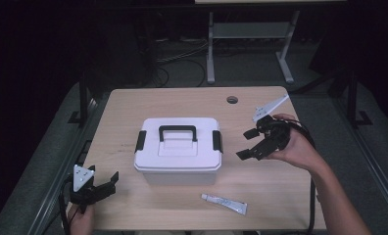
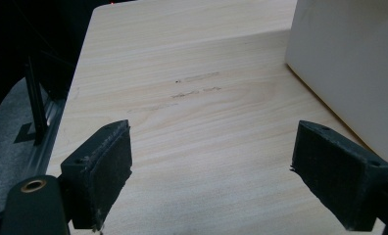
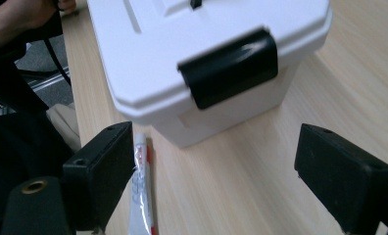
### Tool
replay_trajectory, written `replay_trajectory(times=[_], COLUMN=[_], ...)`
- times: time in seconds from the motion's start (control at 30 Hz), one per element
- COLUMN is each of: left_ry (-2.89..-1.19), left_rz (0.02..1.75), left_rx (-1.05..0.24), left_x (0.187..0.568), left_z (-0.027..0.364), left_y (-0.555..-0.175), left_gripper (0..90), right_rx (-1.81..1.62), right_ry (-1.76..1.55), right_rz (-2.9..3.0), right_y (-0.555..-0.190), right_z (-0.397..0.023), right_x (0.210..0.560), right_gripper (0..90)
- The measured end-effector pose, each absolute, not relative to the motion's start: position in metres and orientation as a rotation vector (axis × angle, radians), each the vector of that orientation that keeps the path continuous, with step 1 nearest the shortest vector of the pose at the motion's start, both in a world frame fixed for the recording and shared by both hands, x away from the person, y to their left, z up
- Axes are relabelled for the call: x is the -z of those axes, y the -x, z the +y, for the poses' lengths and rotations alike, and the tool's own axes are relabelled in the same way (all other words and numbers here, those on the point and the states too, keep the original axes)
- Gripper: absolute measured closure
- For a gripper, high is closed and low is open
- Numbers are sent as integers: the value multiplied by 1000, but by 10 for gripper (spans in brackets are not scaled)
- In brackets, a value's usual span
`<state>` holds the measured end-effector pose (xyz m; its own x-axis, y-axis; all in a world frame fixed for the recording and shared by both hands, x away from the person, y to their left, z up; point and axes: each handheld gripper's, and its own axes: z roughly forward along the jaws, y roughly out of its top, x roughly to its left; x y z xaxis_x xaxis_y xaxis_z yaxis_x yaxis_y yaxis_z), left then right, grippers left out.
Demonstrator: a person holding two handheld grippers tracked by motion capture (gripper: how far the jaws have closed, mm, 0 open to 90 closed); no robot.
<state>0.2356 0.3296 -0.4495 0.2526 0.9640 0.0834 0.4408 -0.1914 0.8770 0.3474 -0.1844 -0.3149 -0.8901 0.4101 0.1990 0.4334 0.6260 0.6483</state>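
Note:
A white plastic box (image 1: 178,150) with a black handle (image 1: 177,131) and black side latches stands in the middle of the wooden table (image 1: 192,100). Its lid is closed. My right gripper (image 1: 249,144) hovers open just right of the box, jaws facing the right latch (image 3: 230,67). A white tube (image 1: 224,203) lies on the table in front of the box, also seen as the tube (image 3: 141,191) near my right jaw. My left gripper (image 1: 109,183) rests open at the table's front left corner, with the box wall (image 2: 349,63) off to its right.
A round cable hole (image 1: 232,100) sits near the table's far edge. Beyond it stands a second desk's grey frame (image 1: 251,36) with cables on the floor. The table's left edge (image 2: 69,103) drops to a dark metal rail.

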Motion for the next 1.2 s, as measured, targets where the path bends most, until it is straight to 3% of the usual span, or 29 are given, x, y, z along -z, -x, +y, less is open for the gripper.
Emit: replay_trajectory(times=[1.2], left_ry=[-1731], left_rz=[1307], left_rx=[-875], left_x=[448], left_z=[335], left_y=[-235], left_gripper=[140], right_rx=[1009], right_ry=[472], right_rz=[-2817], right_y=[-408], right_z=[-71], right_x=[261], right_gripper=[230])
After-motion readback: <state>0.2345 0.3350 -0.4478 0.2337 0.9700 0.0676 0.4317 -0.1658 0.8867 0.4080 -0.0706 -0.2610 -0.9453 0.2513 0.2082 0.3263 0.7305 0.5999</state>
